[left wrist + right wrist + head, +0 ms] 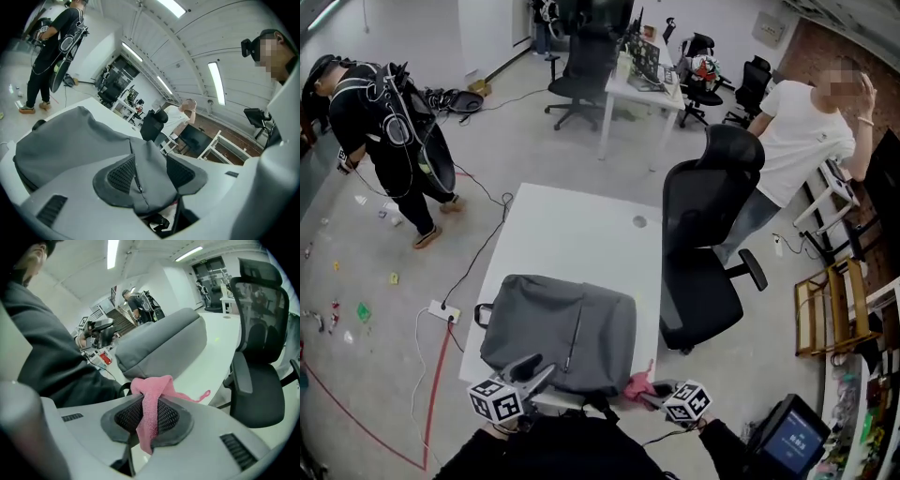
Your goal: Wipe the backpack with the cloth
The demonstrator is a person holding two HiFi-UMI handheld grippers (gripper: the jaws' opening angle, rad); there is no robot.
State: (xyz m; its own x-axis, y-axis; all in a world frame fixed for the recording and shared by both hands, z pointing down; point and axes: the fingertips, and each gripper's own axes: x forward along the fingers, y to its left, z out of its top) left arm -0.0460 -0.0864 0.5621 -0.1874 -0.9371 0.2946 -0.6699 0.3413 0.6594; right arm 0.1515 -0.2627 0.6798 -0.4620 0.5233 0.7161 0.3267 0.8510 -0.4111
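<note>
At the left of the head view, a person in black clothes (384, 141) is standing on the grey floor beyond the white rectangular worktop (581, 234). The grey fabric backpack (558, 333) is lying flat along the worktop's near edge, filling most of the near left corner and reaching almost to the right edge. The left gripper (546, 368) is coming in over the near edge. In the left gripper view its jaws are standing fairly wide, and the left gripper (149, 159) is clamping a raised, zippered fold of the backpack (70, 140) between its pads.

Just right of the bag, the small pink knitted cloth (637, 384) is sitting at the near edge, beside the backpack's near right corner. The right gripper (654, 396) is pinching it: in the right gripper view the jaws of the right gripper (145, 409) are nearly together on the cloth (152, 387), which is bunching above them, with the backpack (161, 345) lying just beyond.

A black mesh office chair (703, 244) is standing against the worktop's right edge, and a person in a white T-shirt (797, 141) is standing behind it.
</note>
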